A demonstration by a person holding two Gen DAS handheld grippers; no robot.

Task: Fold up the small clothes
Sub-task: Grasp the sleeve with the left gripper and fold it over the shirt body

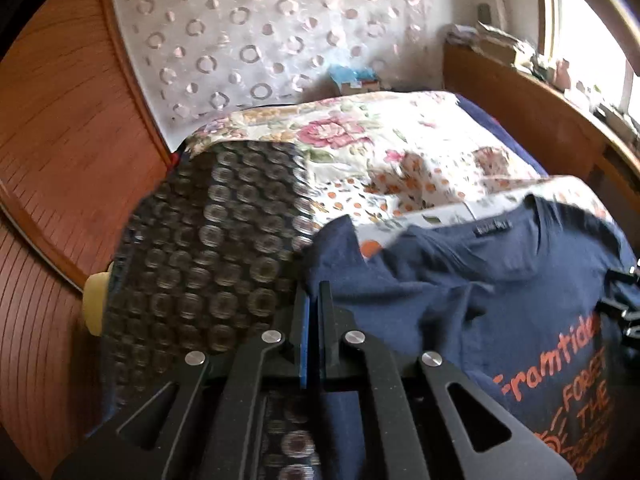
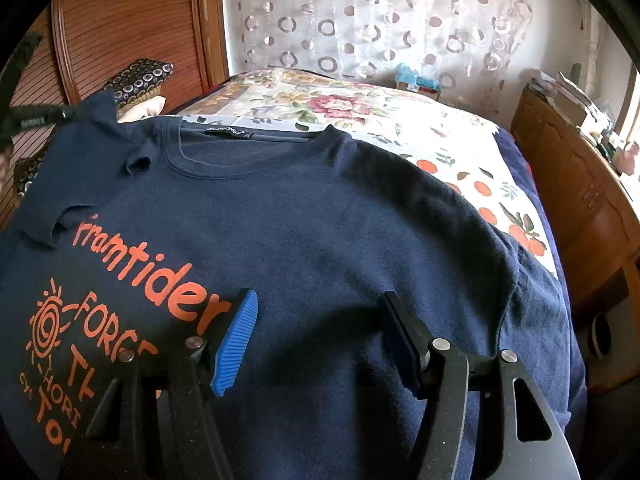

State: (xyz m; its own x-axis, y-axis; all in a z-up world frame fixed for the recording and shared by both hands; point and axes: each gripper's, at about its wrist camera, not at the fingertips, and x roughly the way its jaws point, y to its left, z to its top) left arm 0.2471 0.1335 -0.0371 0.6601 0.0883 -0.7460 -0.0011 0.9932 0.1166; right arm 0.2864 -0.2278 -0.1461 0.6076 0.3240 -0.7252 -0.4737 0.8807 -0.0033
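T-shirt (image 2: 340, 240), navy with orange print, lies face up on the near part of the bed (image 2: 360, 100), collar toward the far end. We see a floral cover (image 1: 380, 152) spread over the bed beyond it, and a dark pillow (image 1: 208, 248) with ring pattern at the shirt's left. A patterned curtain (image 2: 380, 20) hangs behind the bed; wood panelling (image 1: 60, 140) stands at the left. We hold the left gripper (image 1: 314, 300) clenched on the shirt's left sleeve, which rises as a drawn-up peak of fabric. We hold the right gripper (image 2: 320, 336) released over the shirt's chest, nothing between its blue pads (image 2: 236, 344).
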